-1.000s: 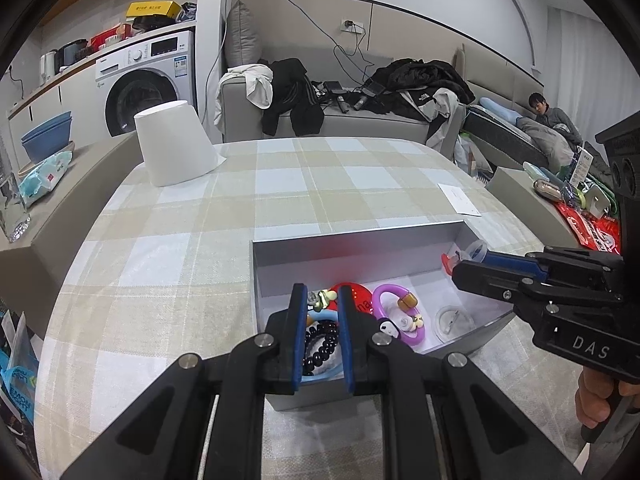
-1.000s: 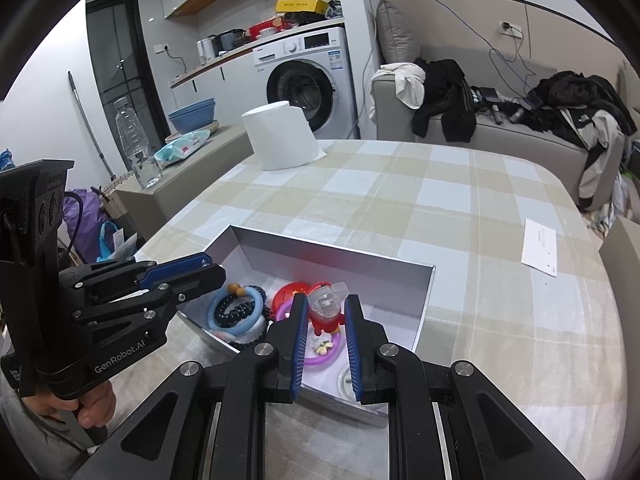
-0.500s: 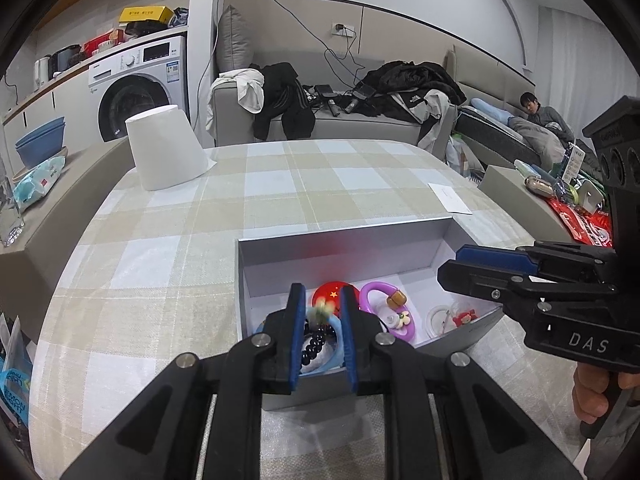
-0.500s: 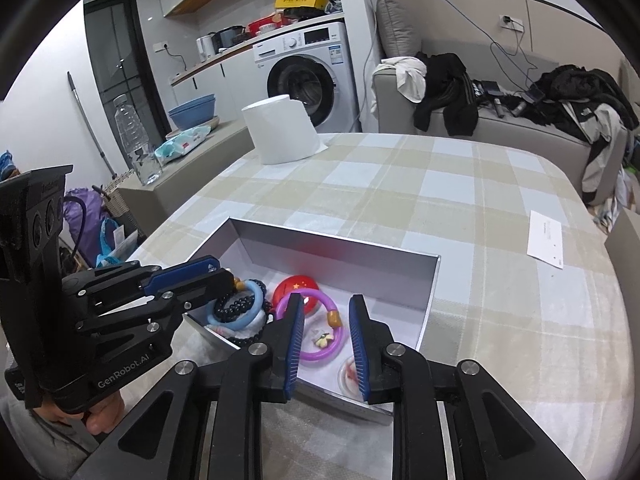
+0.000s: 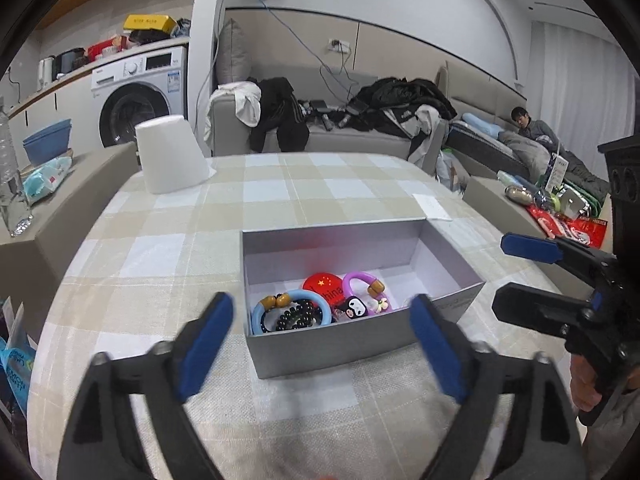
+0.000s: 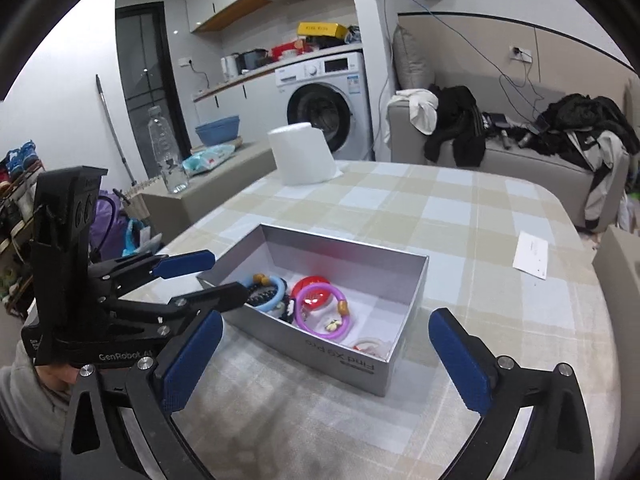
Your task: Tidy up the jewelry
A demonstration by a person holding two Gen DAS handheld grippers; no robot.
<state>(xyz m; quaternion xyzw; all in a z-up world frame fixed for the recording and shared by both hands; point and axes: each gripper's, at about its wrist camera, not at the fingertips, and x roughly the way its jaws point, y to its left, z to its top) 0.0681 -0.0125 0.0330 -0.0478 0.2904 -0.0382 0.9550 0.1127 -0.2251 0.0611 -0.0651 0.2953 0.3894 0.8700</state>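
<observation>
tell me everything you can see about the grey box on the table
The grey box is an open, lidless rectangular carton, apparently cardboard, silver-grey outside and pale inside, with upside-down printed lettering on one outer wall. It sits flat on the checked tablecloth. Inside lie a purple ring, a blue ring with black beads, a red badge and other small pieces. Neither gripper touches it.

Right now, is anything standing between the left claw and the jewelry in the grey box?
Only the box's near wall. The left claw is open and empty, just outside it. The blue bracelet and purple bracelet lie uncovered; the box has no lid, so they are reachable from above.
</observation>
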